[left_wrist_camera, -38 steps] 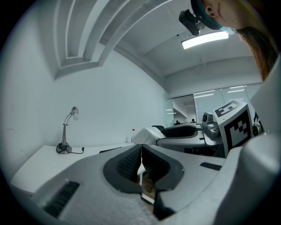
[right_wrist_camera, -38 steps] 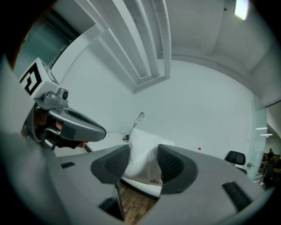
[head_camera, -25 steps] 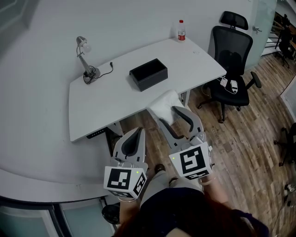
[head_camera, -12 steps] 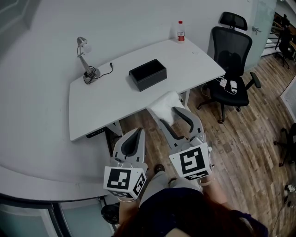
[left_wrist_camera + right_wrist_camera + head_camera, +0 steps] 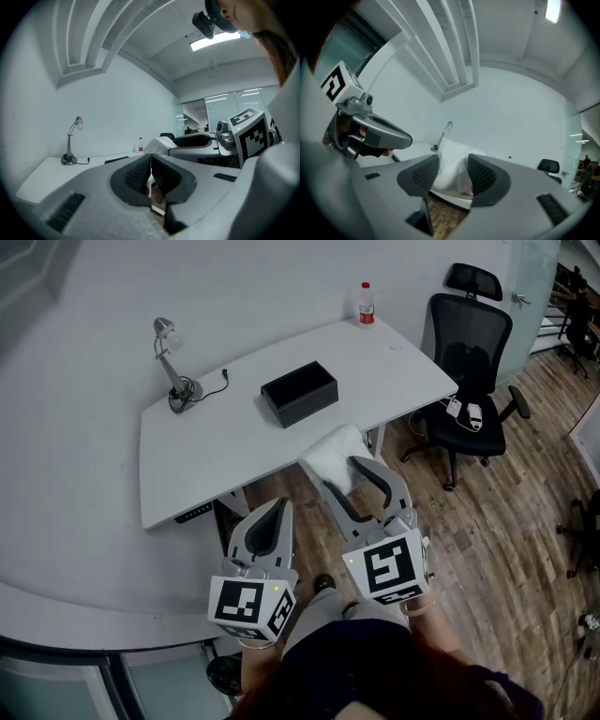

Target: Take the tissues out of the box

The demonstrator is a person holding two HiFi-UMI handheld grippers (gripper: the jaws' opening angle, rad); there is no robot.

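My right gripper [image 5: 340, 474] clamps the tissues [image 5: 333, 448], lifted clear of the box [image 5: 301, 390] on the tabletop [image 5: 216, 439]. The left gripper [image 5: 278, 505] is closed, empty and apparently not needed.

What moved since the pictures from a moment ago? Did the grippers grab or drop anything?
Nothing visibly changed. The right gripper still holds the white tissue pack in the air near the edge of the desk. The left gripper stays shut and empty. The black box sits on the desk as before.
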